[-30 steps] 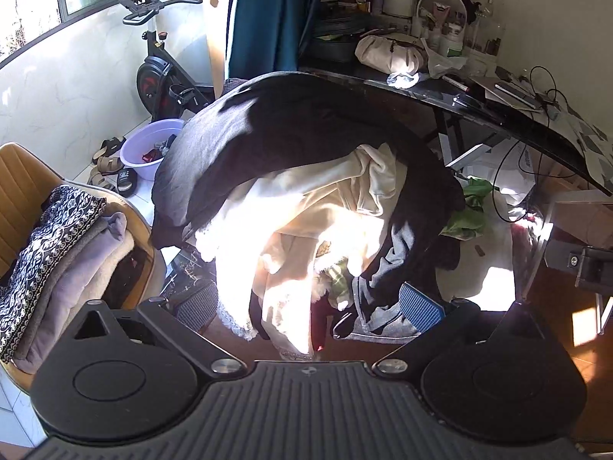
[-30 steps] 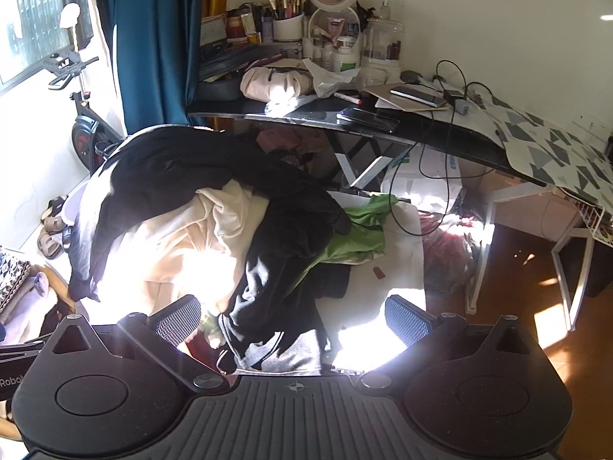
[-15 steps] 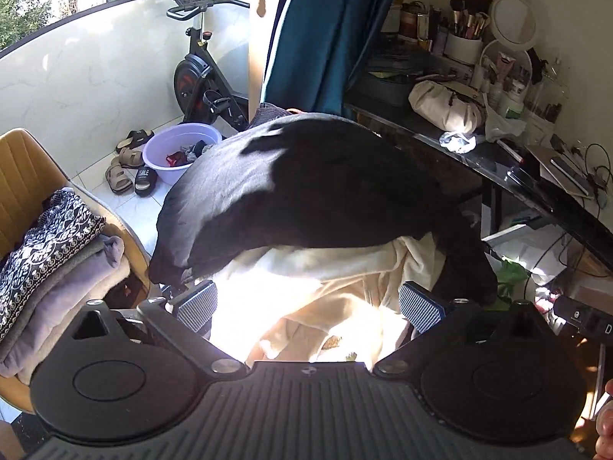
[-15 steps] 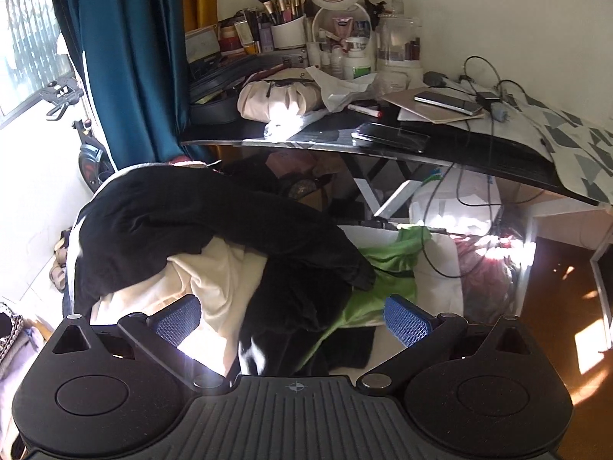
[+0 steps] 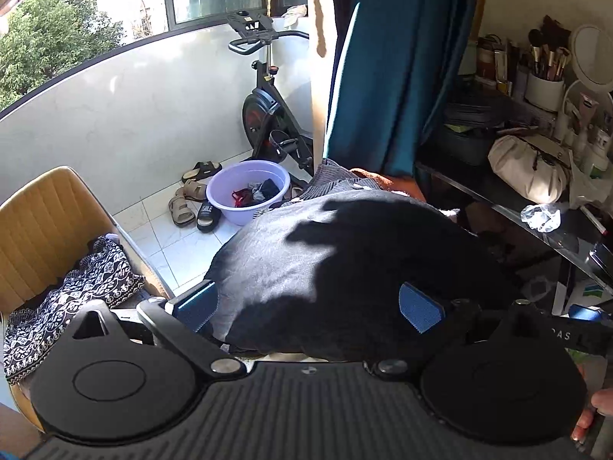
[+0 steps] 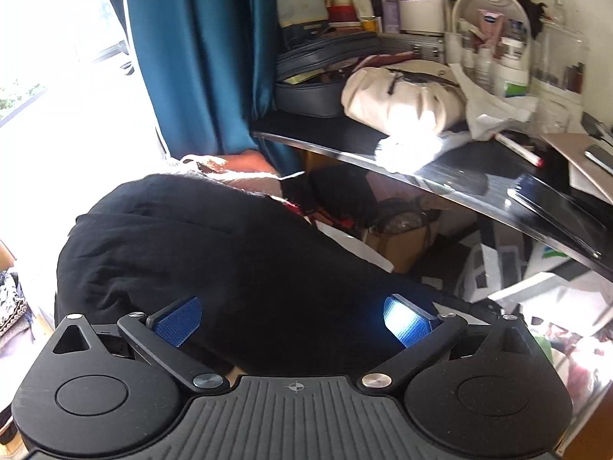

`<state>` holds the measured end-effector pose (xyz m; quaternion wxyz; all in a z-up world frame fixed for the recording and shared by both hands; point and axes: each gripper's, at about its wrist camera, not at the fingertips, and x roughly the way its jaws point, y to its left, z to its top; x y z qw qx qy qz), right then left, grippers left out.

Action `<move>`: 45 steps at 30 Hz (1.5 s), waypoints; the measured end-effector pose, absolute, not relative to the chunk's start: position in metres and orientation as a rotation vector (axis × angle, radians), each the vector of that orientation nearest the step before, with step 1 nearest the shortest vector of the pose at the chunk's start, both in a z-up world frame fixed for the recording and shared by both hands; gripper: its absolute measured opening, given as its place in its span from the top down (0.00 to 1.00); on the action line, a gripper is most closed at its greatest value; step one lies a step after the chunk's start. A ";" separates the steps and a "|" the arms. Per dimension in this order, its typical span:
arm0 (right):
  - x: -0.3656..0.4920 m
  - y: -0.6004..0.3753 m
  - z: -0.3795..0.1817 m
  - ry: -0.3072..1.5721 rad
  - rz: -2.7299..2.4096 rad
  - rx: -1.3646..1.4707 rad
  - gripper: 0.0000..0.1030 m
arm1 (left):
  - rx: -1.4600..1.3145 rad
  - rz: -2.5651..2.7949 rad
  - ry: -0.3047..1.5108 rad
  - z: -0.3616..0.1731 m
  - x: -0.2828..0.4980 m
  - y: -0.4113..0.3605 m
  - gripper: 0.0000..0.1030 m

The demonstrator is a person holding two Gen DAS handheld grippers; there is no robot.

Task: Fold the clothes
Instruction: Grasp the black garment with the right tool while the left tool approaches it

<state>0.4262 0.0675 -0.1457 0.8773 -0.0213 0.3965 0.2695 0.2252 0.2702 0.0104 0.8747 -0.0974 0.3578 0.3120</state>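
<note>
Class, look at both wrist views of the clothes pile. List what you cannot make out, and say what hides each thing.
1. Left wrist view: the clothes under the black garment; it covers them.
2. Left wrist view: the items in the purple basin; too small to identify.
3. Right wrist view: the scene outside the window; washed out by sunlight.
4. Right wrist view: the folded stack; cut off by the left edge.

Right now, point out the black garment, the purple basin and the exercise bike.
black garment [image 5: 345,268], left wrist view, top of its draped surface.
purple basin [image 5: 230,207], left wrist view, front outer wall.
exercise bike [image 5: 258,115], left wrist view, flywheel housing.
</note>
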 end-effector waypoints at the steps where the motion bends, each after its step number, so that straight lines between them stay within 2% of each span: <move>1: 0.436 0.078 -0.150 0.834 0.579 -0.033 0.01 | -0.205 0.664 0.755 0.009 0.225 0.273 0.00; 6: 0.482 0.129 -0.169 0.884 0.621 0.046 0.01 | -0.221 0.770 0.745 0.011 0.219 0.299 0.00; 9: 0.495 0.157 -0.182 0.910 0.667 -0.005 0.01 | -0.263 0.792 0.732 0.010 0.212 0.319 0.00; 11: 0.496 0.167 -0.187 0.912 0.709 -0.045 0.23 | -0.267 0.797 0.734 0.007 0.210 0.328 0.00; 12: 0.491 0.169 -0.185 0.891 0.707 -0.073 0.28 | -0.261 0.798 0.738 0.006 0.210 0.332 0.00; 13: 0.486 0.166 -0.182 0.867 0.703 -0.090 0.48 | -0.255 0.797 0.741 0.004 0.210 0.336 0.00; 14: 0.480 0.163 -0.177 0.850 0.696 -0.113 0.77 | -0.250 0.790 0.747 0.002 0.211 0.340 0.00; 15: 0.477 0.159 -0.174 0.853 0.698 -0.117 0.97 | -0.248 0.780 0.754 -0.001 0.213 0.343 0.00; 16: 0.475 0.151 -0.173 0.876 0.701 -0.100 1.00 | -0.250 0.772 0.758 -0.002 0.214 0.346 0.00; 23: 0.440 0.095 -0.169 0.917 0.646 -0.053 0.99 | -0.266 0.660 0.789 -0.018 0.226 0.368 0.00; 24: 0.435 0.088 -0.169 0.927 0.634 -0.039 0.96 | -0.264 0.647 0.797 -0.021 0.227 0.370 0.00; 25: 0.429 0.081 -0.170 0.928 0.613 -0.029 0.86 | -0.262 0.634 0.805 -0.024 0.229 0.373 0.00; 26: 0.422 0.076 -0.171 0.921 0.597 -0.025 0.67 | -0.263 0.623 0.813 -0.026 0.230 0.375 0.00; 28: 0.406 0.070 -0.176 0.900 0.569 -0.050 0.55 | -0.271 0.601 0.830 -0.031 0.232 0.378 0.00; 34: 0.403 0.088 -0.173 0.881 0.496 -0.052 0.53 | -0.267 0.555 0.852 -0.031 0.234 0.385 0.00; 37: 0.425 0.109 -0.160 0.814 0.519 -0.013 0.38 | -0.290 0.530 0.848 -0.024 0.229 0.391 0.00; 40: 0.450 0.141 -0.148 0.762 0.560 -0.034 0.35 | -0.311 0.527 0.834 -0.018 0.220 0.398 0.00; 43: 0.481 0.177 -0.152 0.772 0.608 -0.097 0.27 | -0.312 0.553 0.835 -0.018 0.212 0.403 0.00; 45: 0.502 0.203 -0.163 0.807 0.641 -0.161 0.15 | -0.323 0.578 0.847 -0.021 0.205 0.409 0.00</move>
